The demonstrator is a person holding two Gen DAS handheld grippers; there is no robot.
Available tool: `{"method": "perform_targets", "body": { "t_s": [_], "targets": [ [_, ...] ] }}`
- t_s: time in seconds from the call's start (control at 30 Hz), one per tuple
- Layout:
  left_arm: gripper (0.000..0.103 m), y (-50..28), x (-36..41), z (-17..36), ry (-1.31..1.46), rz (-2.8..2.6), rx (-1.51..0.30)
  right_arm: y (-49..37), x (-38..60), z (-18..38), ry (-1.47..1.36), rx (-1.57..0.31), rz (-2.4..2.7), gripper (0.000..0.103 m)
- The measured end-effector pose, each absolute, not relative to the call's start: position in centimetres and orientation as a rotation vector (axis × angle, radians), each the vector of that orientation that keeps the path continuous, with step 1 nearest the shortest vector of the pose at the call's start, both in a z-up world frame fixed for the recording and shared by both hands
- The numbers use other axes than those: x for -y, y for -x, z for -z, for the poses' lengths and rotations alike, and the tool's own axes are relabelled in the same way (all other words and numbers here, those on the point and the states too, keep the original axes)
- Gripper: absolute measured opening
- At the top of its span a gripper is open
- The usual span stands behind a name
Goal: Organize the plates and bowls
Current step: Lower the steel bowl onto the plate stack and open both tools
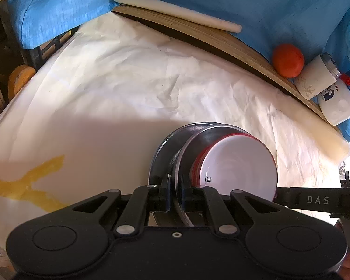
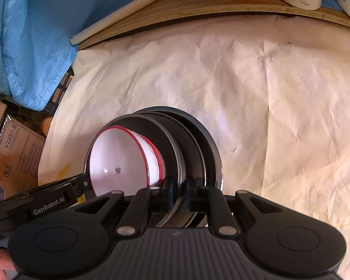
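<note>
Left claw [image 1: 175,192] pinching the near rim of a metal plate [image 1: 186,149], right claw [image 2: 180,193] pinching the same stack from the opposite side. Stack held between both, over the white paper-covered surface [image 1: 109,88]; touching it or lifted, hard to tell. White bowl with red rim [image 1: 240,163] nested on the upper plate, a second metal plate [image 2: 212,144] underneath. Along the far edge: wooden board [image 1: 198,35], white rolling pin [image 1: 175,11], orange ball [image 1: 288,60], white cup [image 1: 315,79], blue cloth [image 1: 58,7] behind.
</note>
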State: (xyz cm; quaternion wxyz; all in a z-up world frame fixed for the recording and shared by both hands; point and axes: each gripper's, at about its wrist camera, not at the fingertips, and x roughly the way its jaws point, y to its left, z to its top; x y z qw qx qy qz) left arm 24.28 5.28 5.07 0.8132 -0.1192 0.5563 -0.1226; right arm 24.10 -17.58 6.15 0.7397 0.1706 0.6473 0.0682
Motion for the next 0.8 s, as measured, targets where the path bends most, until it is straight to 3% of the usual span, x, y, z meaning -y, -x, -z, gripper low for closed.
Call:
{"method": "perform_targets", "body": {
  "t_s": [0.8],
  "targets": [
    [0.007,-24.7,-4.5,-4.3,0.263,0.287,-1.202,-24.5,18.5,-6.4,-0.367,-1.421,-0.130,0.013]
  ]
}}
